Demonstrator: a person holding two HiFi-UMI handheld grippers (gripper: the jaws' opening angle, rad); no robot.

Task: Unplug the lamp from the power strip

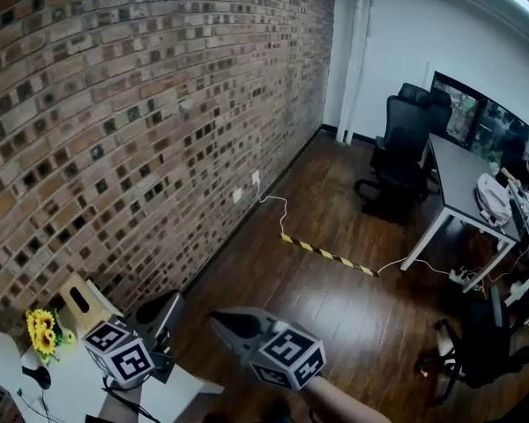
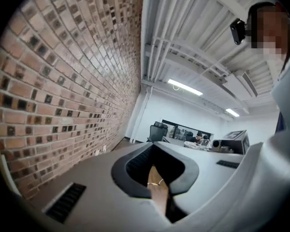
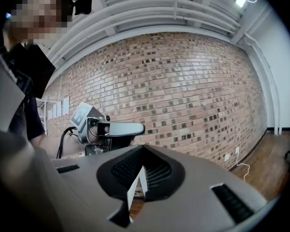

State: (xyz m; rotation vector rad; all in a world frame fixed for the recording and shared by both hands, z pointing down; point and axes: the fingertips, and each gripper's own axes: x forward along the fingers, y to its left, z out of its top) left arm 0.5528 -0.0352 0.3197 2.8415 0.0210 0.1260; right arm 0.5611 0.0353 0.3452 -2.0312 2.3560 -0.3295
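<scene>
The head view is taking in what neither gripper view is showing whole: a dark wooden floor (image 1: 335,315), a thin white cable (image 1: 278,205) running from a white wall socket (image 1: 255,179) in the red brick wall (image 1: 115,104) to a yellow-and-black striped floor strip (image 1: 331,256), and past it a white power strip (image 1: 459,277) lying on the floor beside a leg of the white desk (image 1: 463,179) at the right of the frame, well apart from both grippers. Which thing is the lamp I cannot tell. At lower left a white table (image 1: 70,386) is carrying a bunch of yellow flowers (image 1: 42,331) and a pale wooden box (image 1: 84,302). The left gripper (image 1: 163,311) and the right gripper (image 1: 225,324) are reaching up from the bottom edge, near each other. Only the left gripper view is showing the lit ceiling tubes (image 2: 186,87); its jaws are clenched together with nothing between them. Only the right gripper view is showing white paper sheets (image 3: 58,108) on the wall at left, too small to read; its jaws are likewise pressed together and empty. The marker cubes are bearing black-and-white square patterns, with no readable writing.
</scene>
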